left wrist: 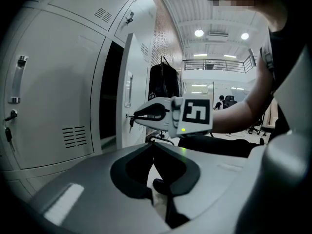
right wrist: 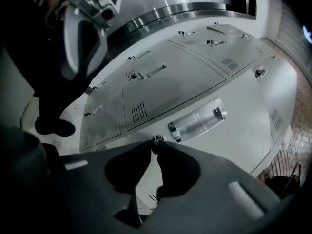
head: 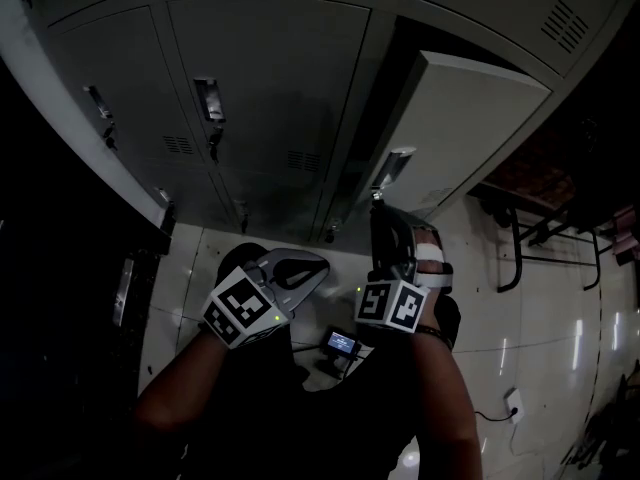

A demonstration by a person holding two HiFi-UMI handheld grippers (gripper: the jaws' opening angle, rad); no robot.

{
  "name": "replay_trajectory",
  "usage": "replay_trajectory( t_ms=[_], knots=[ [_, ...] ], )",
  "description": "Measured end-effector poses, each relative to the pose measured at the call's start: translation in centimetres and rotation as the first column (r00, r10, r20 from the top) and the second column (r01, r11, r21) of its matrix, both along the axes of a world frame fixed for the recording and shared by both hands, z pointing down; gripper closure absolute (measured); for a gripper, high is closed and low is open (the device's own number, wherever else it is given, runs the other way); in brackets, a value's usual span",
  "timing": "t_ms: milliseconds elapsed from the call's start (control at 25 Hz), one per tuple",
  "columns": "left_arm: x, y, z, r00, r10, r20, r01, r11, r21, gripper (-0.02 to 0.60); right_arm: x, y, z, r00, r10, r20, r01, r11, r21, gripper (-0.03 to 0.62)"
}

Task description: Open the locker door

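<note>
The grey locker door (head: 462, 118) stands ajar, swung out from its dark opening (head: 400, 58). Below its shiny handle (head: 392, 166) (right wrist: 197, 122) a small key (right wrist: 156, 139) sticks out of the lock. My right gripper (head: 378, 206) (right wrist: 155, 143) reaches up to the door and its tips are pinched on that key. In the left gripper view the right gripper (left wrist: 132, 116) meets the door edge (left wrist: 127, 89). My left gripper (head: 316, 266) (left wrist: 151, 144) hangs lower left, away from the lockers, shut with nothing in it.
Closed lockers (head: 270, 88) with handles and keys fill the wall left of the open one. A dark cabinet (head: 70, 268) stands at the far left. A black metal frame (head: 520, 253) is at the right; a small lit device (head: 342, 344) lies on the tiled floor.
</note>
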State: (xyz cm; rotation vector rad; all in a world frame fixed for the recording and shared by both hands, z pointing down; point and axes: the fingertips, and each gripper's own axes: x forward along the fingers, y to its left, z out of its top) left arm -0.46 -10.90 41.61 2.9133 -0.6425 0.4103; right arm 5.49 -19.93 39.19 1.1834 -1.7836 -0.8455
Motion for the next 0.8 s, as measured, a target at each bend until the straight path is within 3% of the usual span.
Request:
replay_trajectory(
  t_ms=[360, 800],
  knots=[
    [0.1, 0.0, 0.2, 1.000, 0.003, 0.012, -0.003, 1.000, -0.004, 0.569, 5.3, 7.1, 0.3, 1.000, -0.028, 0.006, 0.028, 1.000, -0.006, 0.549],
    [0.6, 0.0, 0.5, 0.999, 0.008, 0.034, -0.007, 1.000, -0.004, 0.569, 13.3, 11.3, 0.6, 0.995, 0.099, -0.009, -0.099, 0.995, -0.014, 0.549]
  ],
)
